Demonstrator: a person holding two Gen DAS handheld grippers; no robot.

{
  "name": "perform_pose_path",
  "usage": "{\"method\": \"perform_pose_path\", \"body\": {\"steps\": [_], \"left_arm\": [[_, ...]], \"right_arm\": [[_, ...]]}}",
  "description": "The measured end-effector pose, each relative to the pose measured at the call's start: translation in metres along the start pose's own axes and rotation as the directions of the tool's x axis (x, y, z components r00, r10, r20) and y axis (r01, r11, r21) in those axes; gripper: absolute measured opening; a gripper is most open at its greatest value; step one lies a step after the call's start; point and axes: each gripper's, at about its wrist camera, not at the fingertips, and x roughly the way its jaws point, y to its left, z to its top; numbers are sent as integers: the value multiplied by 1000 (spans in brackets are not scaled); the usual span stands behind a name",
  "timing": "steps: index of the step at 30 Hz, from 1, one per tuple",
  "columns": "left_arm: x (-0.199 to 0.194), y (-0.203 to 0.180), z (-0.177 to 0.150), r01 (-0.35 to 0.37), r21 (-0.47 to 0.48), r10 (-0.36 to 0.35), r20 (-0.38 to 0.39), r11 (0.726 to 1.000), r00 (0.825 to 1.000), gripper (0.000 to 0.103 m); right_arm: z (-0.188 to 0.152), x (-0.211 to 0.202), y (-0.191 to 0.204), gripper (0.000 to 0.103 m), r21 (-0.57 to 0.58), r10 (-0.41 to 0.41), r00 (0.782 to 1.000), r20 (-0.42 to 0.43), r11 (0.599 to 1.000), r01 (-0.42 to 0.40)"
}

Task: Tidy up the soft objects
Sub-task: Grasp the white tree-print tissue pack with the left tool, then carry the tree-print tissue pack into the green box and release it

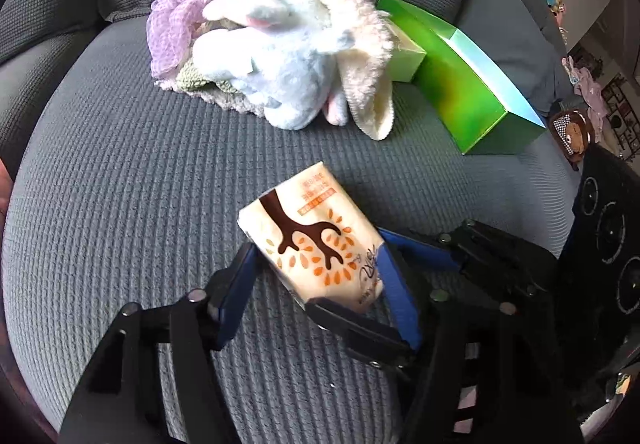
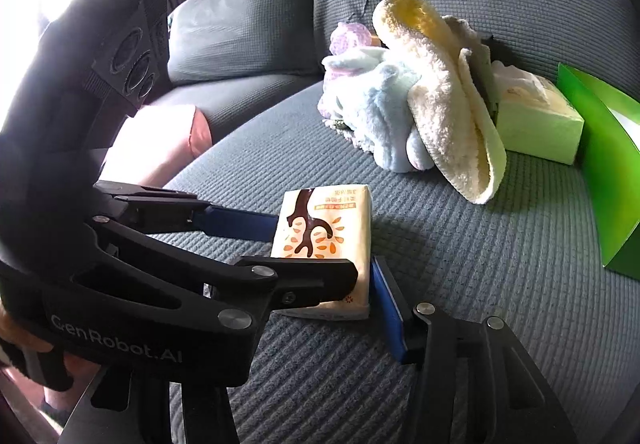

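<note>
Nearest, both tongs converge on the tissue pack (image 1: 316,240) lying on the grey sofa seat (image 1: 120,203). The left tongs (image 1: 316,264) bracket its two sides with their blue pads and look clenched on it. The right tongs (image 2: 320,256) cross it from the other side; whether their pads press, I cannot tell. The step in hand seems to be picking up the pack. Next calls for a firm lift towards the pile of plush rabbit (image 1: 280,55) and towels (image 1: 360,43) beside the green box (image 1: 472,83).
</note>
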Motion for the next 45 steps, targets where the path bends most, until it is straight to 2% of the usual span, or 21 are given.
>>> {"method": "perform_pose_path", "body": {"steps": [11,21,28,34,41,45], "left_arm": [[-17,-28,12,-44,50,43,31,998,999,60],[-23,-71,57,-67,136,60,55,988,997,60],[-21,-102,87,-60,202,43,86,978,995,60],[4,-133,124,-37,257,18,76,966,997,60],[33,-183,164,-28,355,-4,89,935,996,60],[63,-204,179,-39,399,10,74,916,997,60]], "right_arm": [[5,-20,6,52,8,-5,998,56,1000,4],[23,-51,-14,52,39,-43,990,137,999,38],[36,-77,-45,52,79,-98,973,210,993,83],[52,-95,-83,52,116,-166,960,227,983,142],[68,-119,-144,52,197,-247,936,250,960,200],[70,-124,-182,52,264,-264,939,221,943,203]]}}
